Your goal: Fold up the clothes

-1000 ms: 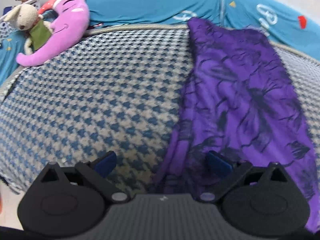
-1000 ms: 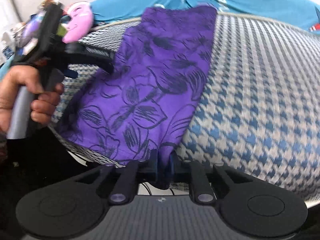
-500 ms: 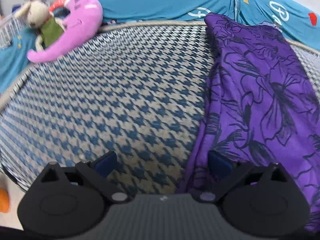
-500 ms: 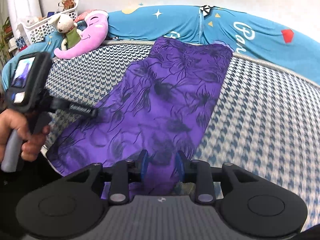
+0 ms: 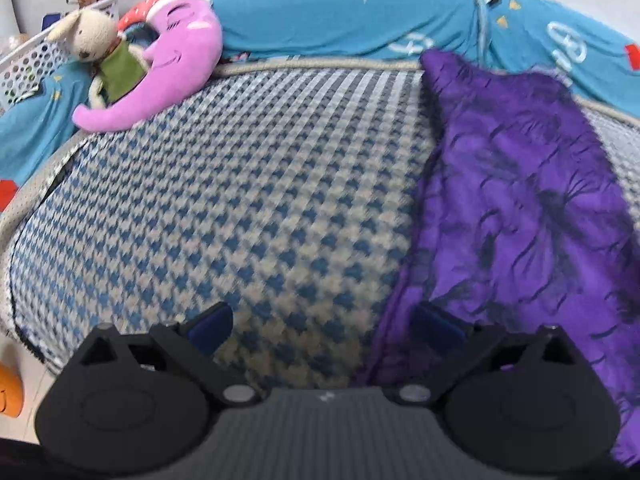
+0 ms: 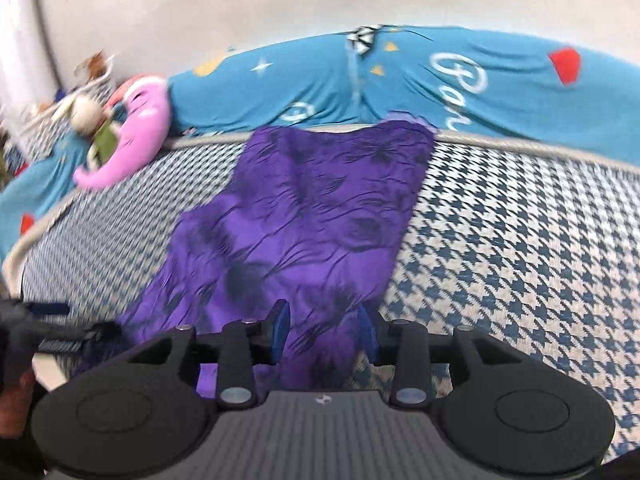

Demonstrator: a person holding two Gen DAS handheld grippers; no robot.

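A purple garment with dark flower print (image 6: 312, 220) lies lengthwise and flat on the houndstooth bed cover (image 6: 520, 248). Its near hem hangs at the bed's front edge. My right gripper (image 6: 324, 332) is open at that hem, with cloth lying loosely between its blue pads (image 6: 280, 330). In the left wrist view the same garment (image 5: 528, 208) fills the right side. My left gripper (image 5: 324, 326) is wide open and low over the cover, its right pad (image 5: 436, 326) over the garment's left edge. The right wrist view shows the left gripper (image 6: 60, 334) blurred at the garment's near left corner.
A pink moon plush (image 5: 168, 64) and a beige bunny toy (image 5: 100, 48) lie at the bed's far left, by a white basket (image 5: 24, 68). Teal star-print bedding (image 5: 340, 20) lines the back edge. An orange object (image 5: 8, 392) sits on the floor at the left.
My right gripper went from shut on the garment's near hem to open, letting the cloth go, and its view tilted up. The left gripper stayed open and shifted slightly along the garment's left edge.
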